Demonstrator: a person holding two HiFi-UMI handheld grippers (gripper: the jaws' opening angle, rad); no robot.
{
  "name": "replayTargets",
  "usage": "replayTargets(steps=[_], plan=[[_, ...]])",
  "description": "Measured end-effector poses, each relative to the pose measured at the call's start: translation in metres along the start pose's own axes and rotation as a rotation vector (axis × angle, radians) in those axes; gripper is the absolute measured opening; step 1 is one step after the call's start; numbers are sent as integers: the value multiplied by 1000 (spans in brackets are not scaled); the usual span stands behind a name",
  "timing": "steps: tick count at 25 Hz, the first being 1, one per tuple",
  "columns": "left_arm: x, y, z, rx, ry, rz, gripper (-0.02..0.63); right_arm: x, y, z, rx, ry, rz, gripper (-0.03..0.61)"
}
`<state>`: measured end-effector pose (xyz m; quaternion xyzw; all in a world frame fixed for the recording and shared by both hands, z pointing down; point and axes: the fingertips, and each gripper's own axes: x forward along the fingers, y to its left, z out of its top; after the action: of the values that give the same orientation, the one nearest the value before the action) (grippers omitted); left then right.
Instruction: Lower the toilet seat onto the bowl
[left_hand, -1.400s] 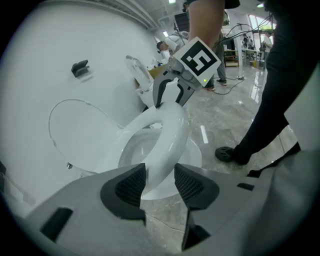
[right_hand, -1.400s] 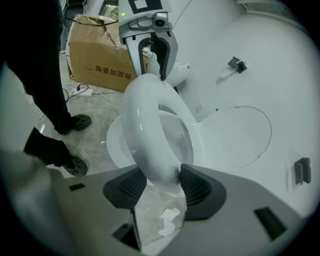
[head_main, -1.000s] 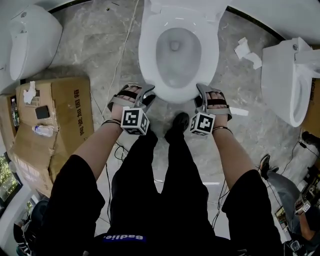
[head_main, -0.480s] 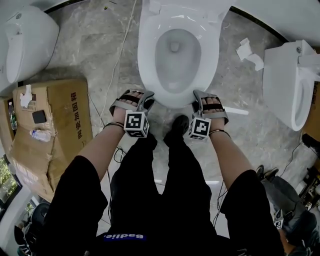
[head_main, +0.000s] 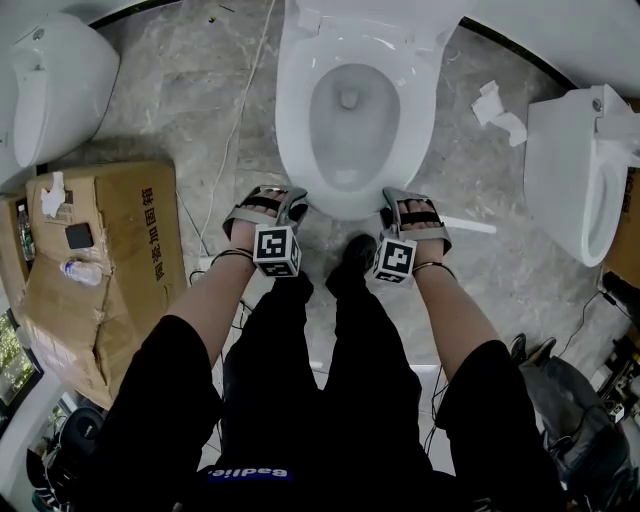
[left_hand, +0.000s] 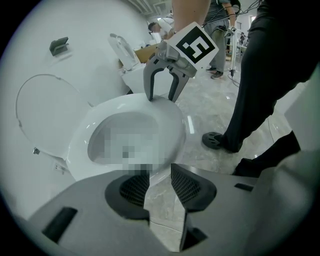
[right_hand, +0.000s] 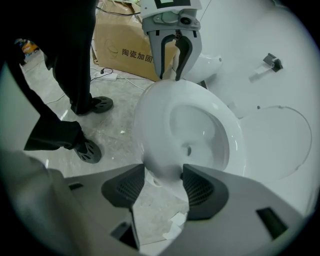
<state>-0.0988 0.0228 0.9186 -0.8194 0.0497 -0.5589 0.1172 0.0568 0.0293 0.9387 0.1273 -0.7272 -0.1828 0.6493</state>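
The white toilet bowl (head_main: 292, 100) stands straight ahead of me, its round seat and lid (left_hand: 45, 115) tipped up against the wall behind it. The right gripper view shows that raised seat (right_hand: 280, 142) too. My left gripper (head_main: 291, 206) hovers by the bowl's front left edge; its jaws are closing with nothing between them. My right gripper (head_main: 391, 202) is at the front right edge, open and empty. Neither touches the seat. Each gripper view shows the other gripper across the bowl: the right gripper (left_hand: 162, 96) and the left gripper (right_hand: 170, 75).
A flattened cardboard box (head_main: 120, 240) with a bottle (head_main: 85, 268) lies on the floor at left. Another white fixture (head_main: 50, 85) stands far left and a second toilet (head_main: 575, 170) at right. Paper scraps (head_main: 497, 105) and cables (head_main: 235, 130) lie on the marble floor. My shoe (head_main: 355, 250) is between the grippers.
Both grippers have drawn slightly back from the bowl's front and a little closer together. The left jaws look narrower than before.
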Motion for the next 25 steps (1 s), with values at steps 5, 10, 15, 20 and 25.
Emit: replayTargets(steps=[5,10,15,20,25], plan=[[-17,4,6,-40,5,9,138,-19,-2,4,19,-1,14,236],[-53,8,19,-97,6,19,138,-58,-14,3,101,14,12,236],[-101,11,45,-136,-34,38,138,-115,-33,9,172,7,-9,236],[-162,18,66,-192,-75,77,137,-178,-57,22,253,-9,-42,229],[-214,25,85,-305,-116,110,135,-232,-90,35,377,-33,-86,219]])
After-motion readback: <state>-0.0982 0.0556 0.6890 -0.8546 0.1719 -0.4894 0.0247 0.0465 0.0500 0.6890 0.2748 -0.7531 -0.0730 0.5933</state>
